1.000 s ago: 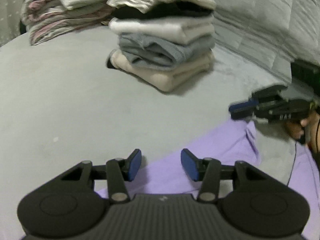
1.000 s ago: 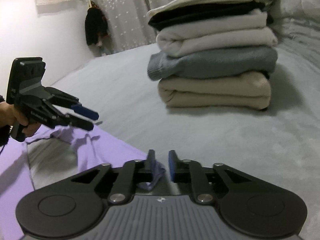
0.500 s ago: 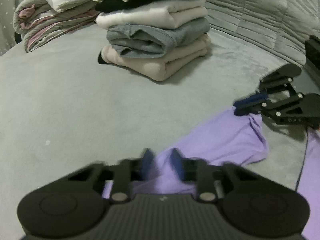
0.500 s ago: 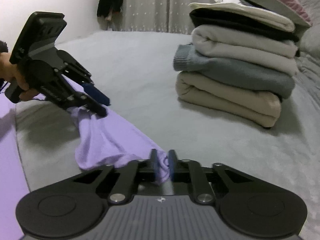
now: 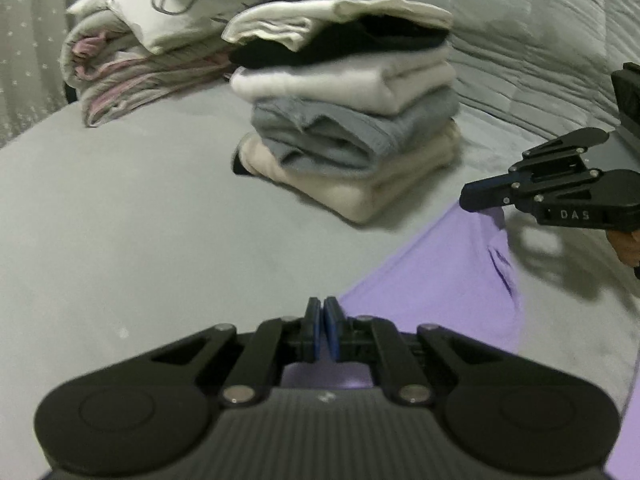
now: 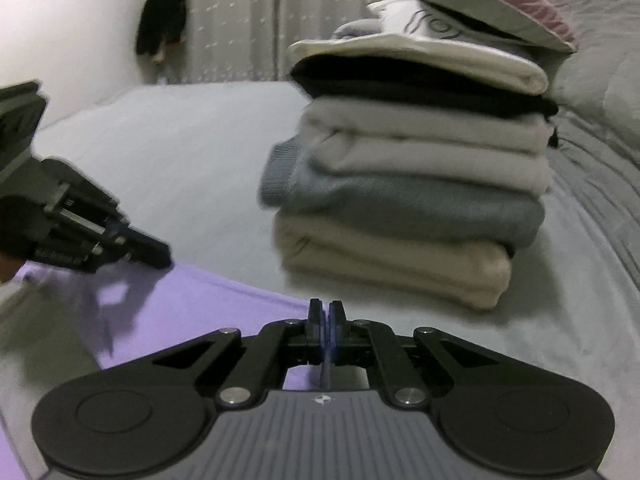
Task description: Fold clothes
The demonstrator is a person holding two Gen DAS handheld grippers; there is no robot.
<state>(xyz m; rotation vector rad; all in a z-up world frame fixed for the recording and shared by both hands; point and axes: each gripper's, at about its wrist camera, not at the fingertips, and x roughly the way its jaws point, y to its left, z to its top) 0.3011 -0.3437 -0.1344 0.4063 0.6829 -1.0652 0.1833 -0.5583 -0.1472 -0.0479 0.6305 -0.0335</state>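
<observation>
A lilac garment (image 5: 436, 280) lies on the grey bed (image 5: 140, 216); the same lilac garment (image 6: 200, 300) fills the lower left of the right wrist view. My left gripper (image 5: 323, 312) is shut on its near edge, and the cloth stretches tight from there to my right gripper (image 5: 468, 196), shut on the far corner. In the right wrist view my right gripper (image 6: 325, 316) pinches a thin fold of the lilac cloth. The left gripper (image 6: 160, 256) shows there at the left, shut on the cloth edge. A stack of folded clothes (image 5: 352, 120) stands just beyond.
The stack of folded clothes (image 6: 412, 184) holds cream, black, white, grey and beige items. Folded bedding and pillows (image 5: 140, 56) sit behind it. A quilted grey cover (image 5: 540, 48) rises at the right. A curtain (image 6: 232, 20) and a dark hanging object (image 6: 162, 20) are at the back.
My left gripper has gone from open to shut on the lilac cloth edge. Both grippers moved toward the stack, pulling the cloth taut between them.
</observation>
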